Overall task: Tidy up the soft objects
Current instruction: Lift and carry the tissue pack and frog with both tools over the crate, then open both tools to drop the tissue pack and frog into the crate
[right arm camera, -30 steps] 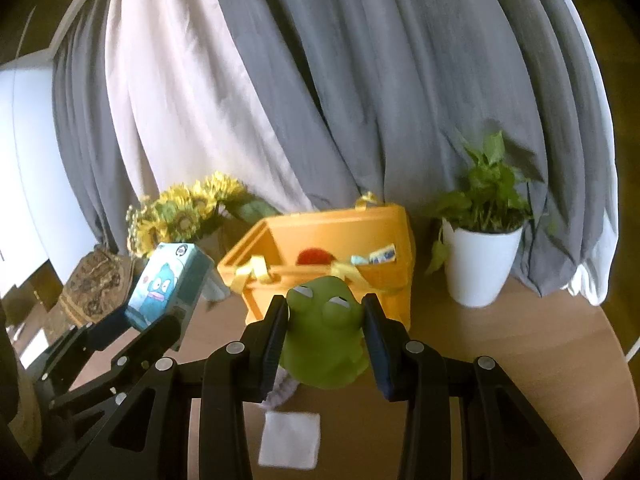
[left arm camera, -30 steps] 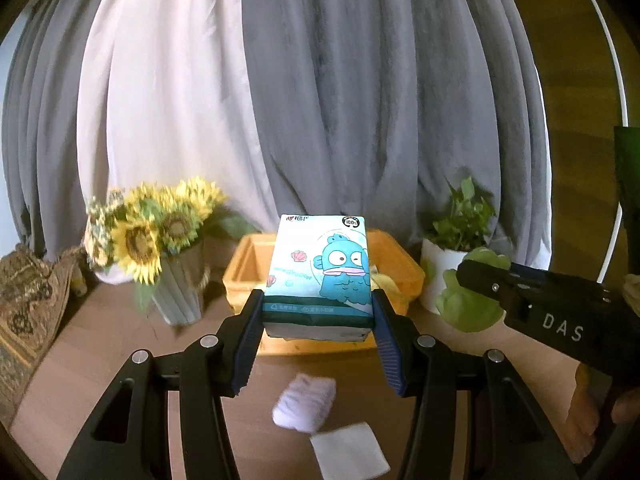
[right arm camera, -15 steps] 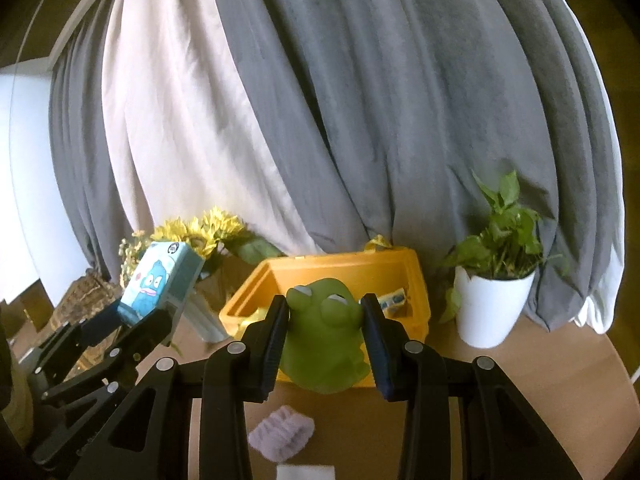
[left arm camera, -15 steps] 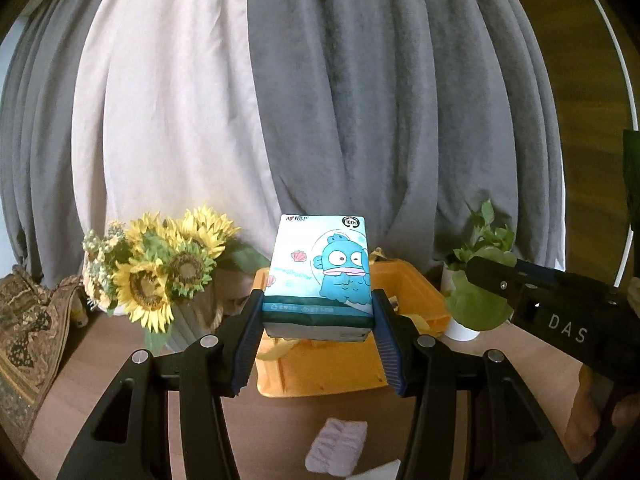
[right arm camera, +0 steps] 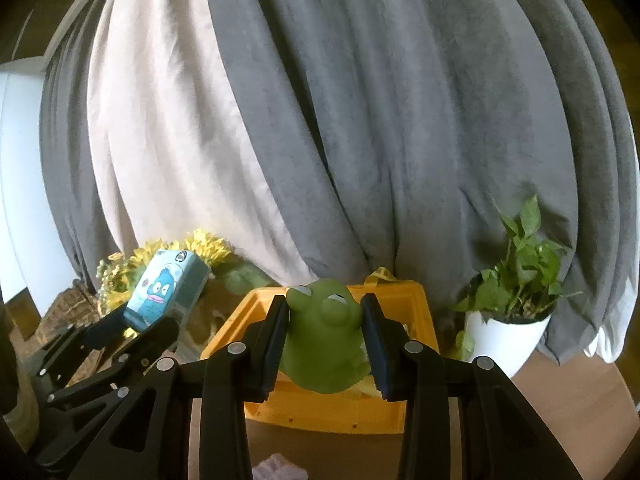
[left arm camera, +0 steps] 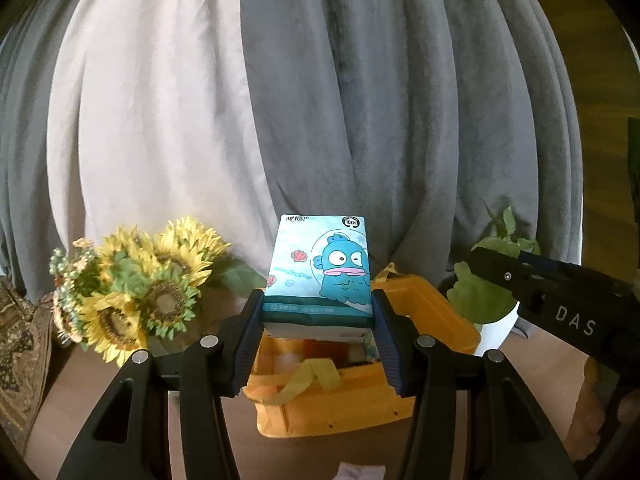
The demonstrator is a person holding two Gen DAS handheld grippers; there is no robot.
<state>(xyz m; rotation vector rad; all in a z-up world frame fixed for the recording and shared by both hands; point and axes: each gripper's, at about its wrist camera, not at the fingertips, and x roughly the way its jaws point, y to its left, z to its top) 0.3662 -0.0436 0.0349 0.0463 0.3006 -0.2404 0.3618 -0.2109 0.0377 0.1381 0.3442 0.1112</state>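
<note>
Far left, a patterned cushion (left arm camera: 18,344) sits at the desk (left arm camera: 100,396) edge, w/ sunflowers (left arm camera: 136,288) just beside it, in front of pale and grey curtains (left arm camera: 320,100). Left tool (left arm camera: 318,322) is closed on a tissue pack (left arm camera: 324,276) w/ a blue cartoon fish on it; both blue pads press the pack's lower sides and it stands upright, held in the air above the near-left part of a yellow bin (left arm camera: 348,404). Bin is open on top, yellow strap handle (left arm camera: 308,378) draped over its near rim; contents inside are too blurred to name. A pale purple cloth (left arm camera: 360,472) shows at the bottom edge, on the desk in front of the bin. Right of that, right tool (right arm camera: 325,336) is clamped on a green frog toy (right arm camera: 324,340), pads squeezing its sides, eyes facing up; frog hangs over the bin's (right arm camera: 416,320) near rim. In the right wrist view the left tool (right arm camera: 150,320) and tissue pack (right arm camera: 164,292) are at the left, near the bin's left side, tilted. In the left wrist view the frog toy (left arm camera: 476,300) shows past the bin's right corner. Far right, a potted plant (right arm camera: 516,272) in a white pot stands on the desk (right arm camera: 580,412) just beside the bin.
</note>
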